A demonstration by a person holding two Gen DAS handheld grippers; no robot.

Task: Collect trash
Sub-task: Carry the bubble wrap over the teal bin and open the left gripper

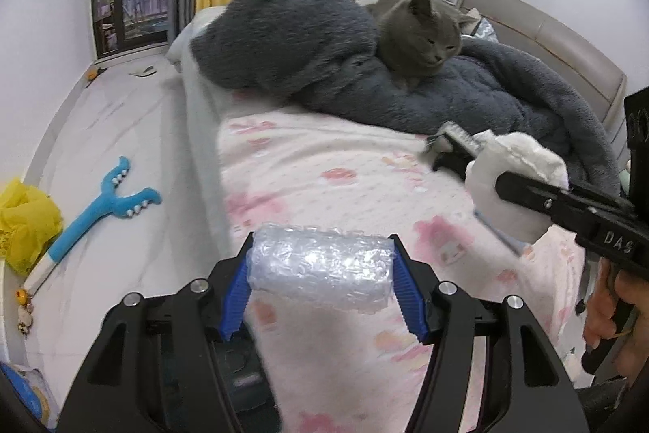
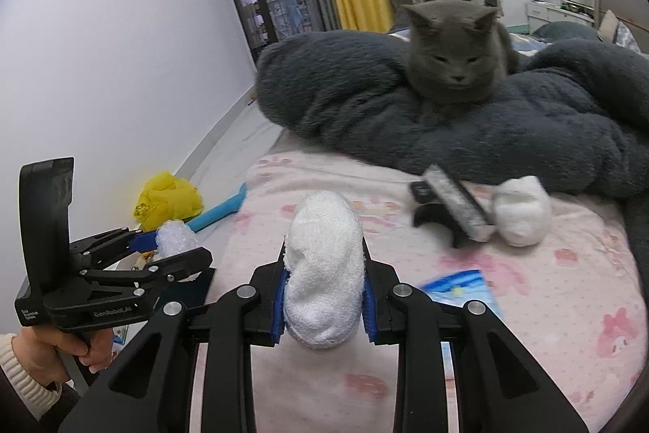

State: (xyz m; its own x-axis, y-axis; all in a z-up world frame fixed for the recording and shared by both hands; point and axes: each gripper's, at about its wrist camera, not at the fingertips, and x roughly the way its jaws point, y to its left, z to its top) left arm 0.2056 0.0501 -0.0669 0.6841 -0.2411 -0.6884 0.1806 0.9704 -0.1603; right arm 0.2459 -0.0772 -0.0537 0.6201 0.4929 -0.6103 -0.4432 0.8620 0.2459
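Observation:
In the left wrist view my left gripper (image 1: 322, 250) is shut on a roll of clear bubble wrap (image 1: 320, 270), which lies crosswise between the blue pads above the pink bedsheet (image 1: 324, 165). My right gripper (image 2: 324, 254) is shut on a white wad of soft paper (image 2: 322, 262) that stands up between its pads. Each gripper shows in the other's view: the right gripper (image 1: 511, 183) with its wad (image 1: 515, 165) at the right, the left gripper (image 2: 178, 248) with the bubble wrap (image 2: 175, 236) at the lower left. A second white wad (image 2: 523, 216) lies on the sheet.
A grey cat (image 2: 454, 59) sits on a dark fluffy blanket (image 2: 527, 132) at the back of the bed. A pet brush (image 2: 450, 207) and a blue packet (image 2: 460, 289) lie on the sheet. On the floor are a yellow plastic bag (image 1: 24, 226) and a blue toy (image 1: 101, 205).

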